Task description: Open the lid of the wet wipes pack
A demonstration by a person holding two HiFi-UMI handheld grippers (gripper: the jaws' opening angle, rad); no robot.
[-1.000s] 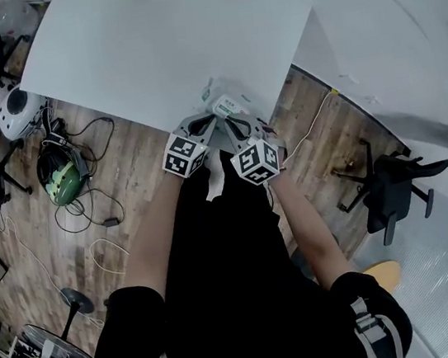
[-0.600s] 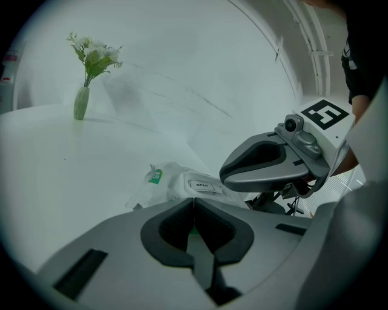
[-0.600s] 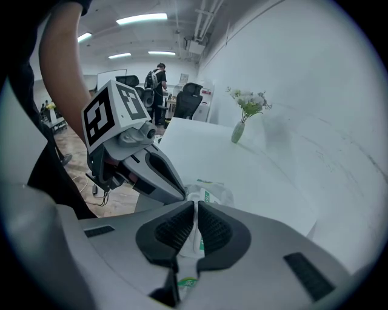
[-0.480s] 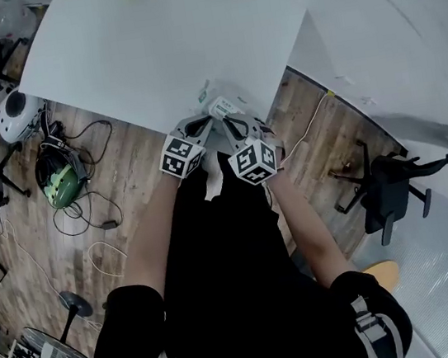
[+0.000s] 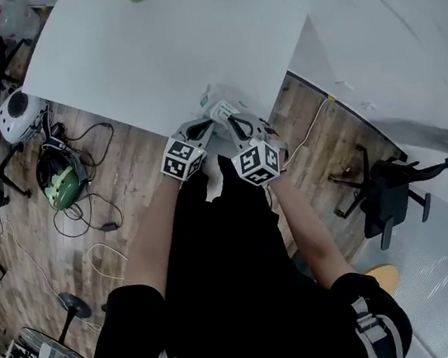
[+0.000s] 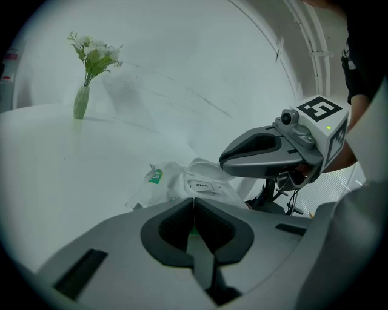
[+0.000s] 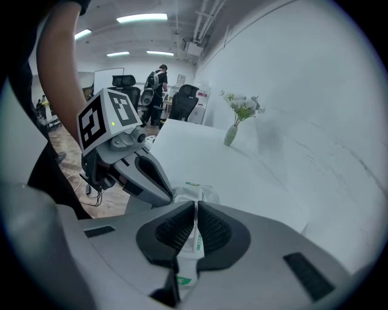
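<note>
Now your right gripper (image 7: 195, 212) has just been closing, and its pads clamp the white, green-printed film of the pack (image 6: 179, 181), which lies at the near edge of the tabletop (image 5: 147, 52), where it lay a second ago. Your left gripper (image 6: 194, 209) has its jaws pressed together too, on a greenish sliver that looks like the pack's near edge, so the pack seems pinned from both sides. The lid (image 6: 202, 184), facing up just ahead of the left gripper, looks not yet lifted, so one gripper probably has to let go and take its tab.
</note>
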